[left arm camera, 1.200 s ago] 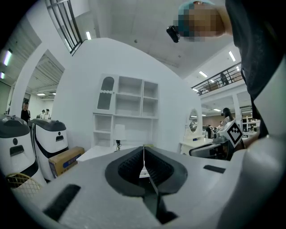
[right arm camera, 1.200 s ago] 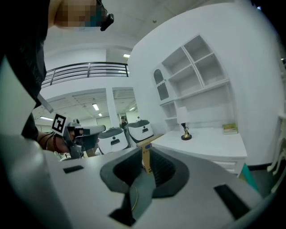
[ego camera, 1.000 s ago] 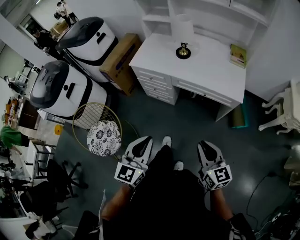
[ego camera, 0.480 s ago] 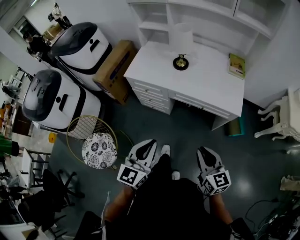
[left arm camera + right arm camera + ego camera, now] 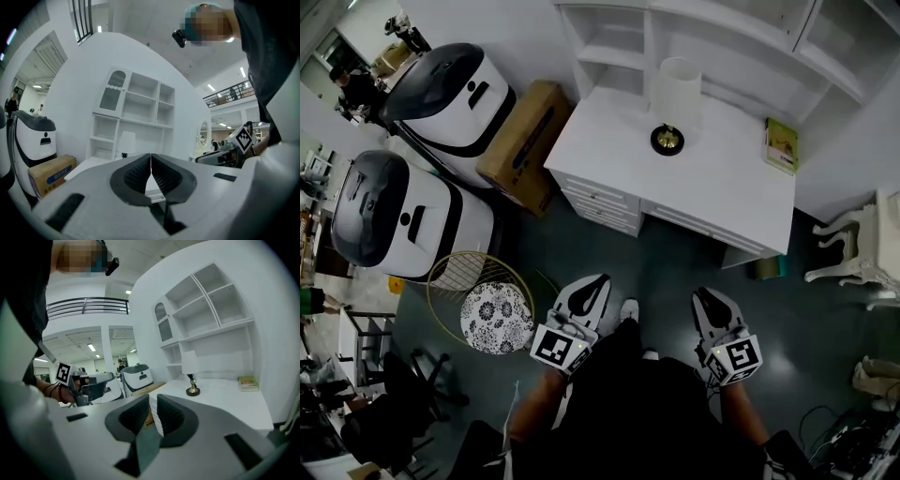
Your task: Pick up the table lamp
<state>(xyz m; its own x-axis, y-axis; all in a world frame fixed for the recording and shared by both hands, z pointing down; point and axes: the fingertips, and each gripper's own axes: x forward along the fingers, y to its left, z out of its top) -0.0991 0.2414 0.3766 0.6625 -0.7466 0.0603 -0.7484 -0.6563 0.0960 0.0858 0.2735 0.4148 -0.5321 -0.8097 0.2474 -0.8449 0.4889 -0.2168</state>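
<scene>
Lamp (image 5: pixel 675 108) stands upright on the white surface (image 5: pixel 722 187), toward the back edge. It has a white shade over a black-and-brass base and sits just in front of the shelves (image 5: pixel 614 52). A greenish book (image 5: pixel 781 145) lies flat at the surface's right end, well apart from the lamp. Left of the surface there's a cardboard box (image 5: pixel 520 141) next to two big white-and-black machines (image 5: pixel 455 94). The box has a blue label but I can't read it, same deal with the book cover.

Down on the dark floor (image 5: pixel 675 267) there's a floral stool (image 5: pixel 495 317) on the left and a white chair (image 5: pixel 853 253) on the right. Both grippers hang well short of the surface, with floor in between. Left gripper (image 5: pixel 586 292) has its fingers pressed together, empty. Right gripper (image 5: pixel 712 305) has its fingers nearly together with just a sliver of gap, empty too.
</scene>
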